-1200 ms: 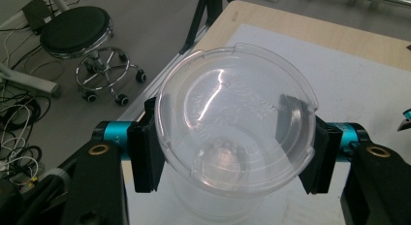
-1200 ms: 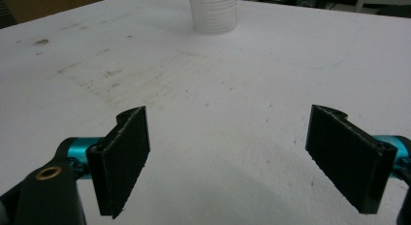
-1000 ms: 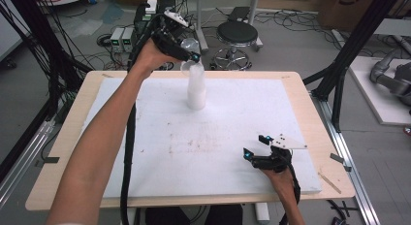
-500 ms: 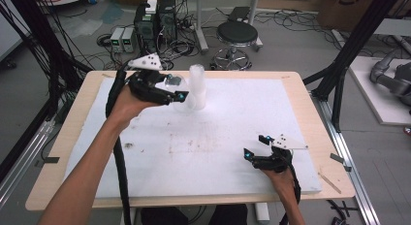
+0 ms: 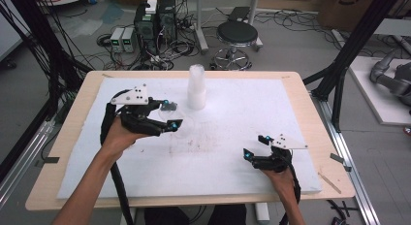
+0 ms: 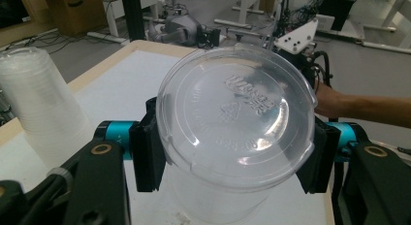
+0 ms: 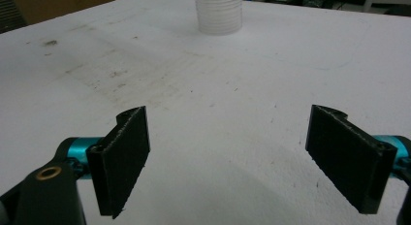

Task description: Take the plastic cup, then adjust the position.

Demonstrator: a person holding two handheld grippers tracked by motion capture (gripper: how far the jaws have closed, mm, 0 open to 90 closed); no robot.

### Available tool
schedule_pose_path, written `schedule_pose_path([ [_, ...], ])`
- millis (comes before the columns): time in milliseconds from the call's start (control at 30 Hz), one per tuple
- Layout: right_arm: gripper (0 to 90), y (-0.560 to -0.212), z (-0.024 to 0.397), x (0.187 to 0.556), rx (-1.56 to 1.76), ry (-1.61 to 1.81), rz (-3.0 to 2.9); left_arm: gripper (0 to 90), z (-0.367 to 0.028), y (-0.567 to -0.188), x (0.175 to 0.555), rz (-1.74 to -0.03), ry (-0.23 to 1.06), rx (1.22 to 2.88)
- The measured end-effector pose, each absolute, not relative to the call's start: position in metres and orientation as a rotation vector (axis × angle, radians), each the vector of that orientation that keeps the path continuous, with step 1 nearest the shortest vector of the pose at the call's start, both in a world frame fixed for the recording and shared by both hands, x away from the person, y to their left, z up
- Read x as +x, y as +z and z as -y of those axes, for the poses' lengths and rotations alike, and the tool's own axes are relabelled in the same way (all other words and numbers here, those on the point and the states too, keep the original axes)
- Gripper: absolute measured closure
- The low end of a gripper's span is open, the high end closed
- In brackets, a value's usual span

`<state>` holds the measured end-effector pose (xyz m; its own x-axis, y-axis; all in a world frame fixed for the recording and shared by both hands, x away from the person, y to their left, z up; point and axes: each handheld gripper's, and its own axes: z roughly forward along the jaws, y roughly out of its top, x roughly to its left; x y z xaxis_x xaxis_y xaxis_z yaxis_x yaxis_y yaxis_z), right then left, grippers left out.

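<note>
The clear plastic cup [image 6: 232,137] is hard to make out from above — in the high view it is only a faint transparent ring [image 5: 180,119] at the tips of the left gripper [image 5: 168,114], and its lower part runs off the bottom edge of the left gripper view. In that view its round base faces the camera, with raised lettering too blurred to read, and the two black pads [image 6: 150,152] press against its sides, so the left gripper is clamped on the cup. The stack of clear cups [image 5: 196,87] stands upright on the white mat [image 5: 300,108], just beyond and to the right of those fingertips; its top is cut off in the right gripper view [image 7: 219,11]. The right gripper [image 5: 257,146] rests low over the mat's near right part, jaws spread wide with nothing between them — bare, lightly smudged mat lies in the gap and ahead of the pads [image 7: 125,157]. Between the two grippers the mat is open, and a strip of wooden table [image 5: 63,133] borders it on every side. The left hand [image 5: 118,137] wraps the gripper body from below, forearm angling in from the lower left; the right hand [image 5: 280,179] comes straight up from the bottom edge.
</note>
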<state>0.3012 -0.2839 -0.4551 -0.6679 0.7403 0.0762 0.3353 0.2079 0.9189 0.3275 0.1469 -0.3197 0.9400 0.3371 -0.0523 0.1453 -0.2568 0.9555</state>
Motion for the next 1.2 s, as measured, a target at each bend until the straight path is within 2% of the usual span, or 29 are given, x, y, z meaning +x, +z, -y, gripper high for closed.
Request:
schedule_pose_path([
  [367, 16.0, -0.455, 0.283, 0.301, 1.009, 1.438, -2.115, 39.0, -0.146, -0.349, 0.326, -0.334, 0.138, 1.821],
  [1033, 16.0, -0.453, 0.288, 0.305, 0.950, 1.550, -2.185, 39.0, -0.147, -0.349, 0.327, -0.292, 0.130, 1.780],
  [1200, 16.0, -0.433, 0.287, 0.305, 0.805, 1.653, -2.232, 39.0, -0.145, -0.348, 0.327, -0.260, 0.109, 1.757],
])
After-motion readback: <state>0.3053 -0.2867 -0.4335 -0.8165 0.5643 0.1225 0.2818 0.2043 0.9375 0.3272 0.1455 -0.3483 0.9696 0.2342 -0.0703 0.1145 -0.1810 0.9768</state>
